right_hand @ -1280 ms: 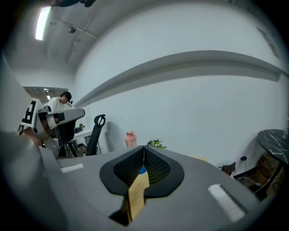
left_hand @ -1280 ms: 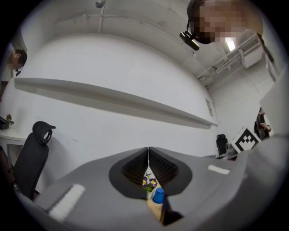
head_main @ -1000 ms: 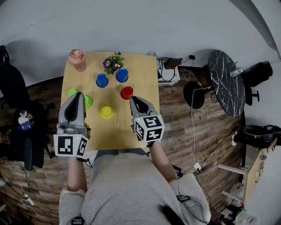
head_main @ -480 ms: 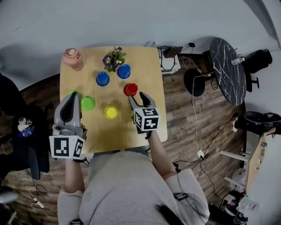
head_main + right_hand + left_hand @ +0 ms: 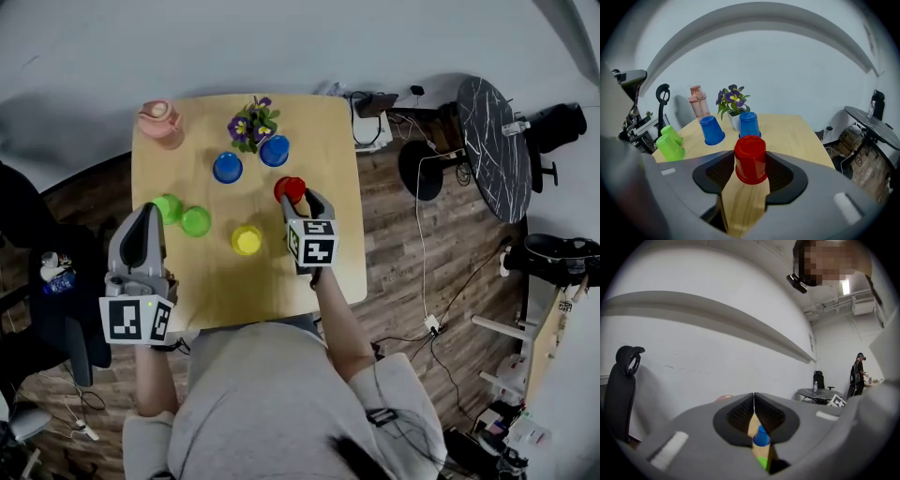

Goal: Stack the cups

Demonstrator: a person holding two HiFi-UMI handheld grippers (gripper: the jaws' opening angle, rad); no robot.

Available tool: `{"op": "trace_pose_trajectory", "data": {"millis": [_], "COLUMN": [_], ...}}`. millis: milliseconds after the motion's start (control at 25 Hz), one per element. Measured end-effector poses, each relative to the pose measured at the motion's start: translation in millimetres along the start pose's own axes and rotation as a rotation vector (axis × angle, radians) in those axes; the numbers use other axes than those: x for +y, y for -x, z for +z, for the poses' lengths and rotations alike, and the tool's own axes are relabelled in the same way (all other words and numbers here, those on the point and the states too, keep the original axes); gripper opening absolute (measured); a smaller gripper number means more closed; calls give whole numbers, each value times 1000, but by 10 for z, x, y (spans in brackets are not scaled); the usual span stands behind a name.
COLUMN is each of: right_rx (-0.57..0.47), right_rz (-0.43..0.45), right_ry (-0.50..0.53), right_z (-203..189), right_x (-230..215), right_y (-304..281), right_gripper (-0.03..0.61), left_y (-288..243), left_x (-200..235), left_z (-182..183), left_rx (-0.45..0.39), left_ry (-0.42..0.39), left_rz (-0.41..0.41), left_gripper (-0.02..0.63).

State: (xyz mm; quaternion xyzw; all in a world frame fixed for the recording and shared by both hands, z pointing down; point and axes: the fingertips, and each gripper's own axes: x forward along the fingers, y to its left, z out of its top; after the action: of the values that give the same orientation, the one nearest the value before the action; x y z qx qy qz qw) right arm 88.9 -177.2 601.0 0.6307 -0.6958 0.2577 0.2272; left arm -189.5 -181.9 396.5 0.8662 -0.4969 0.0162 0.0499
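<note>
Several plastic cups stand upside down on the wooden table. The red cup stands between the fingers of my right gripper. Its jaws have just been opening and stand open, with the pads beside the cup and not pressing on it. Two blue cups stand by the plant, two green cups at the left, and a yellow cup in the middle. My left gripper is shut and empty at the table's left edge, beside the green cups.
A potted plant with purple flowers and a pink jug-like object stand at the table's far side. A round dark table and cables on the wooden floor lie to the right, and a black chair to the left.
My right gripper has come down and forward to the red cup, and its jaws have opened around it. The left gripper has drawn back toward the table's left edge, still shut.
</note>
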Motion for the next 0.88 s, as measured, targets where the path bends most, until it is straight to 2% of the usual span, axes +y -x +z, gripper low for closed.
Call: {"op": "trace_pose_trajectory", "data": {"millis": [360, 600, 880], "right_rx": [-20, 24, 73], "right_rz": [72, 110, 135], "right_ry": [76, 136, 180], "right_z": [-26, -337, -658], "right_x": [217, 412, 580], "right_y": [490, 767, 786], "right_gripper": [204, 204, 204], "left_y": [-134, -195, -172], "left_x": [-98, -178, -237], "left_z": [-147, -245, -407], "left_rx": [20, 37, 71], "left_ry": [23, 36, 26], "left_rz": [-47, -67, -74], "left_gripper": [60, 60, 61]}}
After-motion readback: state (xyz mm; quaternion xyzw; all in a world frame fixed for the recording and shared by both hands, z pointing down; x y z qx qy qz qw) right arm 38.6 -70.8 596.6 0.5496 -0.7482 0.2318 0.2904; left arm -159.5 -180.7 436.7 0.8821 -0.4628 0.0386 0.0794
